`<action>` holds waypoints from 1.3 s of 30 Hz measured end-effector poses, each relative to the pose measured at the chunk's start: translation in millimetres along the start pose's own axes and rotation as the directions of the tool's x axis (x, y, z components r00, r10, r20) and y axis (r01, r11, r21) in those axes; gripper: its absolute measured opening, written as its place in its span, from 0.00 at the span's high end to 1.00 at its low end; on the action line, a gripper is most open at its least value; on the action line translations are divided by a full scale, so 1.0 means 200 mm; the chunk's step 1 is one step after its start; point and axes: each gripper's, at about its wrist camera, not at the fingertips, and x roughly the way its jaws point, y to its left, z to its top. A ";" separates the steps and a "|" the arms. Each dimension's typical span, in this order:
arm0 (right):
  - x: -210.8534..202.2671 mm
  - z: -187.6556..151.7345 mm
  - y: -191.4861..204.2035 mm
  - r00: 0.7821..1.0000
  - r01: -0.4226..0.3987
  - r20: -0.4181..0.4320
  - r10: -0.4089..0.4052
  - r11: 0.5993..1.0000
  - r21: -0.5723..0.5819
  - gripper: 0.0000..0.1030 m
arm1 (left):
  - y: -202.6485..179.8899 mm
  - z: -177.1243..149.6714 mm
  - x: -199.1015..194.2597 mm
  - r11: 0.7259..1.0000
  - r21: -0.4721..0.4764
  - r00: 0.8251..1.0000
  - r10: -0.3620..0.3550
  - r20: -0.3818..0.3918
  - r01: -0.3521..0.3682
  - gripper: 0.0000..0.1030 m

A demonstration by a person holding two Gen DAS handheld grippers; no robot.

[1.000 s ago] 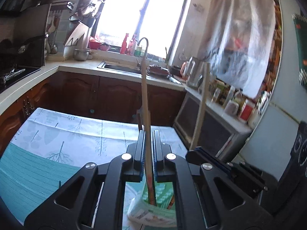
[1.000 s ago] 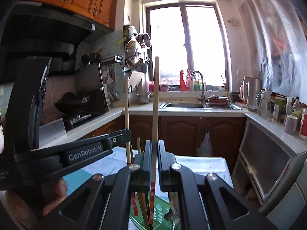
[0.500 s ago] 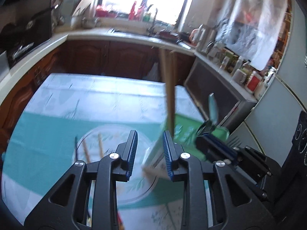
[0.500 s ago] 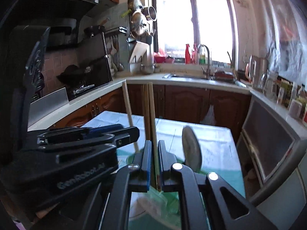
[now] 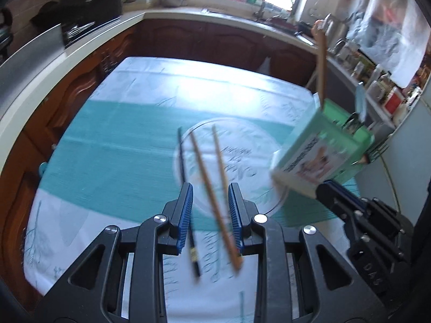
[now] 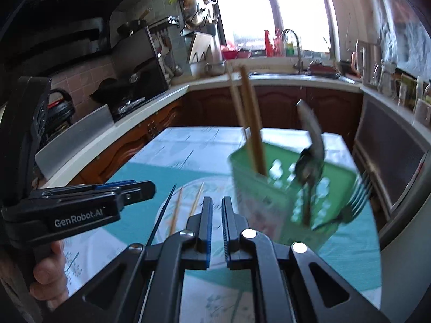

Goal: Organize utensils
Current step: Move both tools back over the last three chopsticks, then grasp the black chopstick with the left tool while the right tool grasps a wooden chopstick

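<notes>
Hovering over the table (image 5: 113, 161), the left gripper (image 5: 210, 215) has its jaws spread w/ nothing between the pads; two wooden chopsticks (image 5: 215, 185) and a dark chopstick (image 5: 186, 188) lie on the glass plate (image 5: 242, 140) below, seen through the gap. Green utensil box (image 5: 320, 148) stands tilted just right of the plate, at its rim, w/ two more wooden chopsticks (image 6: 249, 123) sticking up out of it, plus a spoon (image 6: 309, 145) and a fork (image 6: 361, 193) (both blurred, fork pokes out at the box's right side). Right gripper (image 6: 216, 231) sits near the plate's right-hand side, close to the box, jaws nearly together w/ a thin gap and gripping nothing. From the right wrist view the left gripper's body shows left of the plate, person's fingers (image 6: 48, 277) wrapped on its handle. Teal-and-white cloth covers the table under the plate.
</notes>
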 end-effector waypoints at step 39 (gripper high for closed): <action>0.43 -0.15 0.31 0.932 -0.065 -0.360 0.036 0.995 -0.071 0.93 | 0.22 0.00 0.40 0.998 -0.047 0.950 -0.050 -0.310 0.037 0.77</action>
